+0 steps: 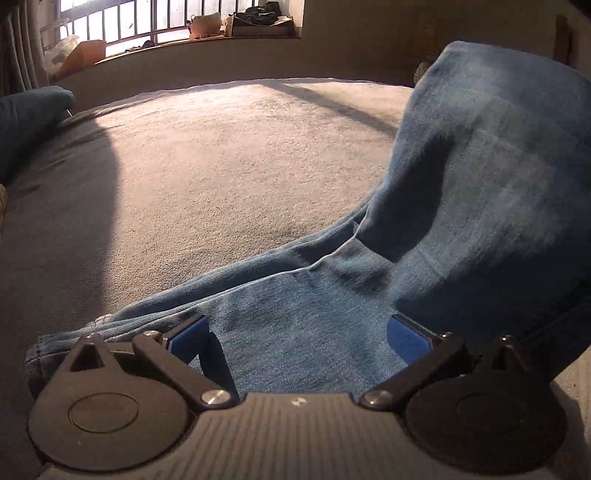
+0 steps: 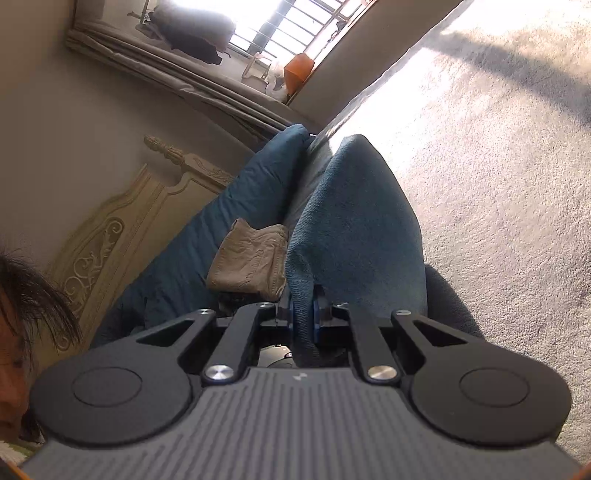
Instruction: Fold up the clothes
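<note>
1. The jeans [image 1: 317, 325] lie on the bed [image 1: 229, 177], at its near edge in the left wrist view; one hem end [image 1: 40, 354] rests flat at the near left, and the cloth runs right, where a fold of it rises off the bed.
2. The right claw [image 2: 303, 308] is clamped on that raised fold of the jeans [image 2: 354, 229]; denim fills the narrow gap between its blue pads [image 2: 317, 314].
3. From the grip the denim stands up in front of the claw in a tall hump.
4. The left claw [image 1: 297, 338] stands wide apart over the flat part of the jeans, a blue pad [image 1: 190, 338] on each side; the pads press on nothing.
5. The bed cover is pale and nubbly, with sunlight across the middle and a shadow along its left side.
6. A dark blue pillow [image 2: 236, 221] lies at the head of the bed, against a carved cream headboard [image 2: 122, 236].
7. A folded beige garment [image 2: 251, 254] rests on the pillow, just beside the raised denim.
8. Beyond the far edge, a barred window [image 1: 147, 18] sits above a sill [image 1: 207, 40] with bags and an orange box [image 2: 297, 72].
9. A person's dark hair [image 2: 29, 291] shows at the left edge of the right wrist view.
</note>
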`<move>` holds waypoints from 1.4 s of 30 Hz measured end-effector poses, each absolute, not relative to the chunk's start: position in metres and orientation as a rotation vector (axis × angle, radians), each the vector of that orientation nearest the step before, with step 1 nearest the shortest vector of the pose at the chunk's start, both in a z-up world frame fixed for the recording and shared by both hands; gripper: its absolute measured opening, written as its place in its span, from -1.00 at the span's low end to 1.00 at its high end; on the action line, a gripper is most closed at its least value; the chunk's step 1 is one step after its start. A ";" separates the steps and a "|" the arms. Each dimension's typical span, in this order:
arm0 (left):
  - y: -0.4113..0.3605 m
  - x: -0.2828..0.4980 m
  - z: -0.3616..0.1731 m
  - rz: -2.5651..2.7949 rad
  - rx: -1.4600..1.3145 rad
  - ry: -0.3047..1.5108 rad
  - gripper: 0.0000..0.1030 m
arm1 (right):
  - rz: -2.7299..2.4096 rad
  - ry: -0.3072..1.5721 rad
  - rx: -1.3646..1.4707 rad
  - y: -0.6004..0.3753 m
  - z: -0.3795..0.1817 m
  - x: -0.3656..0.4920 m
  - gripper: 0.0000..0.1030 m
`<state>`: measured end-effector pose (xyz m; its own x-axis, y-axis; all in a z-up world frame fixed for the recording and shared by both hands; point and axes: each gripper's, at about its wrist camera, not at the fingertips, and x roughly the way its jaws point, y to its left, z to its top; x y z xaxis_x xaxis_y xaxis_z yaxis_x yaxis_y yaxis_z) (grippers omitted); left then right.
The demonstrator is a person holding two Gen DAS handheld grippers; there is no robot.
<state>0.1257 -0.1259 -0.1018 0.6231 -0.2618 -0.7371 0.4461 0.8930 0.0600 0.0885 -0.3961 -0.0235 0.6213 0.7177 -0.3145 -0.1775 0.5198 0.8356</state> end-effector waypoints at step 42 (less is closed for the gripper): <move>0.124 0.023 -0.088 0.054 -0.386 0.799 0.66 | 0.844 1.045 0.778 -0.161 -0.101 0.142 -0.78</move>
<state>0.0233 0.1236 -0.0878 0.6996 -0.0972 -0.7079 -0.1919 0.9288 -0.3171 0.1425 -0.1614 -0.1009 0.2649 0.8747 -0.4060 -0.2122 0.4636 0.8603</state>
